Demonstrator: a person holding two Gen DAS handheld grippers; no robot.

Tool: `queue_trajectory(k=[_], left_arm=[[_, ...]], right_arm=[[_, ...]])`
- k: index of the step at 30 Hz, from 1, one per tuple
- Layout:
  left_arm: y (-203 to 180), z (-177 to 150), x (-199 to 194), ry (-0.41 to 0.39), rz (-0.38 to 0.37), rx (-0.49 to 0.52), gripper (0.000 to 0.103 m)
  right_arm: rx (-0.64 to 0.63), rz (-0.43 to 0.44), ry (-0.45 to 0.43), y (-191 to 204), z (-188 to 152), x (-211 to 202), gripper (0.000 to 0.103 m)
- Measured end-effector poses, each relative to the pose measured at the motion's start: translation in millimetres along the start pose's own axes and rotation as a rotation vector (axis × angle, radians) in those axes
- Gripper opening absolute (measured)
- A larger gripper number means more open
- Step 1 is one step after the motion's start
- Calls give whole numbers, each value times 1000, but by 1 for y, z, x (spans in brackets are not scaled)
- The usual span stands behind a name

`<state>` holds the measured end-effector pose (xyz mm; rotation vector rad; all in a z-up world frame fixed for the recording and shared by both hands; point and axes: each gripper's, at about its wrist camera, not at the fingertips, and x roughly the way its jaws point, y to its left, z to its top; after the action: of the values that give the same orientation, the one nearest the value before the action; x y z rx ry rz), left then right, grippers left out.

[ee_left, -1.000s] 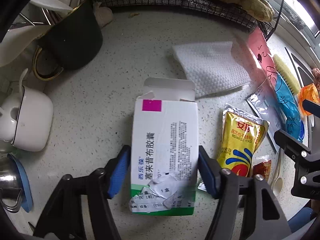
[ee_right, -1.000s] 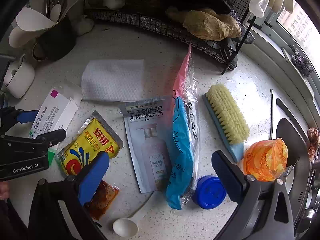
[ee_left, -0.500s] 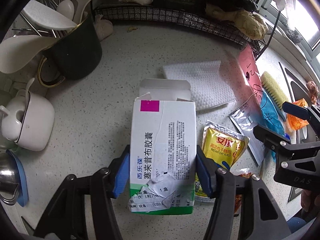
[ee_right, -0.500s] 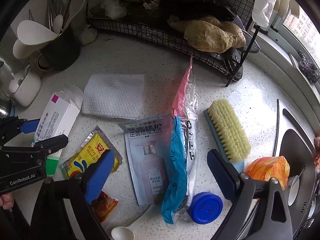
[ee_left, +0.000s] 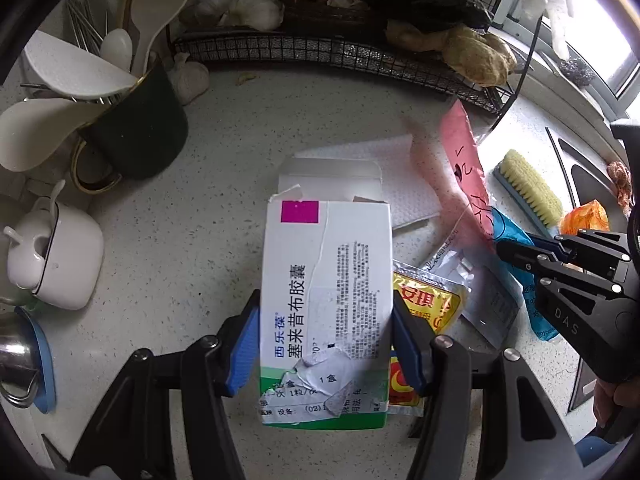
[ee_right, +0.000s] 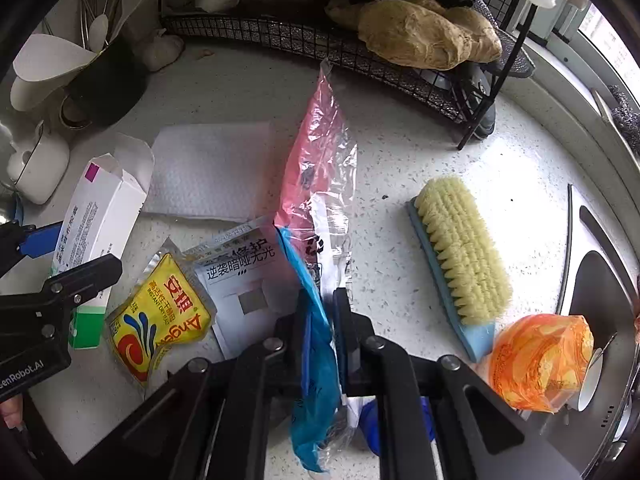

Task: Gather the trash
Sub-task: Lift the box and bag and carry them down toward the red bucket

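My left gripper [ee_left: 324, 344] is shut on a torn white and green medicine box [ee_left: 326, 300] and holds it above the speckled counter; the box also shows in the right wrist view [ee_right: 96, 224]. My right gripper [ee_right: 322, 316] is shut on a long pink and blue plastic bag [ee_right: 316, 208], pinching its blue part. That bag shows at the right of the left wrist view [ee_left: 468, 168]. A yellow yeast packet [ee_right: 160, 316], a white shampoo sachet [ee_right: 244, 284] and a white paper towel [ee_right: 212, 172] lie on the counter between the grippers.
A scrub brush [ee_right: 460, 256], an orange wrapped ball [ee_right: 540, 356] and a blue cap [ee_right: 370, 420] lie at the right by the sink [ee_right: 600, 300]. A black wire rack [ee_right: 360, 48] stands at the back. A dark utensil cup [ee_left: 136, 136] and white pot [ee_left: 56, 256] stand left.
My right gripper moved forward and closed on the plastic bag. My left gripper lifted the medicine box off the counter.
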<state>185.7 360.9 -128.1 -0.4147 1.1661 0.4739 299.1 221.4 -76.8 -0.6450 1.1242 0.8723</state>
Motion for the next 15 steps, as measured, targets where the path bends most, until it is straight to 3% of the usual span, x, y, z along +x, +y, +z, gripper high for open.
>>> queue_trajectory(k=[8,15], left_arm=[[-26,-21,-39,-47,-45,13,57],[-73,-43,-60,-77,-84,88,57]], right_arm=[[28,26,-103,-14,-35,-55,5],[93,18,-148,-34,-96,-96,5]])
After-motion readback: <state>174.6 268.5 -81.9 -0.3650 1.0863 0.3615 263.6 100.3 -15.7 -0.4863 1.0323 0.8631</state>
